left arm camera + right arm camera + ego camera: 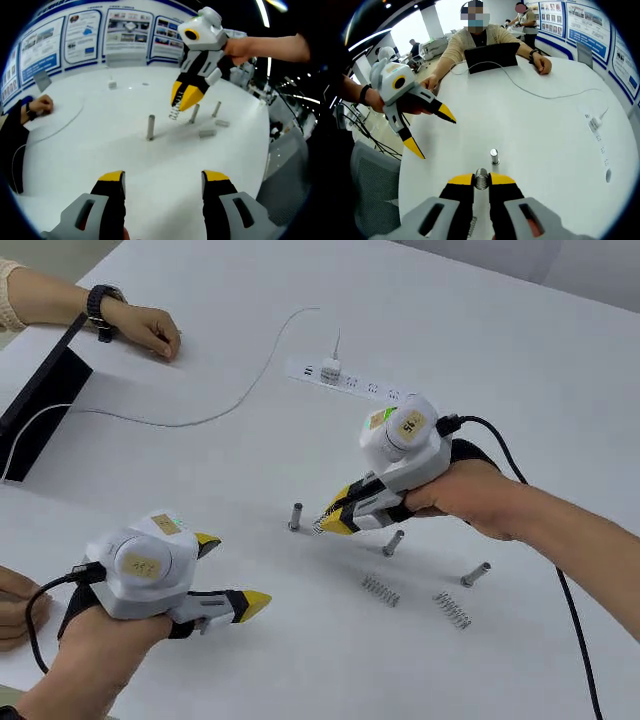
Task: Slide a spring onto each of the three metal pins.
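Three short metal pins stand on the white table: one upright (295, 516), one leaning (393, 542), one tilted at the right (476, 574). My right gripper (333, 521) is shut on a spring (480, 179) and holds it just right of the upright pin (494, 156). In the left gripper view that spring (174, 111) hangs from the yellow tips above the table, beside the upright pin (150, 127). Two more springs (381, 590) (452, 609) lie flat near the pins. My left gripper (228, 575) is open and empty at the near left.
A white power strip (350, 383) with a plugged cable (240, 400) lies at the back. A black laptop (35, 405) sits at the far left edge beside a person's hand (145, 330). A person sits across the table (485, 37).
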Motion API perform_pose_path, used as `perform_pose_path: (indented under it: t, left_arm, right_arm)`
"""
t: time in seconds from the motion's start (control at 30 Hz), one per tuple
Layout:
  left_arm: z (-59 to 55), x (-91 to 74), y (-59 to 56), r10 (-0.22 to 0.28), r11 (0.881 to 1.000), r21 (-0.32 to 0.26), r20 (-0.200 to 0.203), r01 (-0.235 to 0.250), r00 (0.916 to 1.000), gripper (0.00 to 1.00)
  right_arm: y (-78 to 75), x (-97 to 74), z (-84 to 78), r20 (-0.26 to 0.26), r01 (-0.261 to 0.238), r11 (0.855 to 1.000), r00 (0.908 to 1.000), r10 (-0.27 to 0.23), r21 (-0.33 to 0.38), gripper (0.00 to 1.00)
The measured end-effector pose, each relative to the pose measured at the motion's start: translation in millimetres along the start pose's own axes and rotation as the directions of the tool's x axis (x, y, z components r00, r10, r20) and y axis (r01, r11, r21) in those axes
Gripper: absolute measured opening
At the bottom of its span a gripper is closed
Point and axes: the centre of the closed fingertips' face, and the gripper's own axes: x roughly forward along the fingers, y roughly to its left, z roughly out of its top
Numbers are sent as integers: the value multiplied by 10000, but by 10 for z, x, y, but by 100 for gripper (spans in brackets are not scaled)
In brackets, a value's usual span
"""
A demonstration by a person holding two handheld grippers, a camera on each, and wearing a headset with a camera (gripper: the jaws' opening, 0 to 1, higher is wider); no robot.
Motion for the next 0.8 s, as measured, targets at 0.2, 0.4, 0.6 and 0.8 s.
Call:
perform_pose_path:
  t: [0.2,0.4,0.6,0.8]
  left_arm:
    - [-33,-16,2,4,9999,-136,-14,-4,10000,63]
    - [-54,-47,-8,-28,9999,-134,-44,28,10000,63]
    - [-77,-61,7,14,9998,-214,-68,-15,10000,65]
    - [-90,-72,18,56,9995,-300,-71,-58,10000,65]
  right_arm:
    - [-81,-1,70,-87,44,9999,10000,-45,-123,12]
    - [-130,17,139,-192,19,9992,9998,-26,-396,12]
    - [-150,44,177,-261,-3,9986,9997,-11,-529,12]
    - [-167,76,183,-268,-56,9984,9996,41,-559,12]
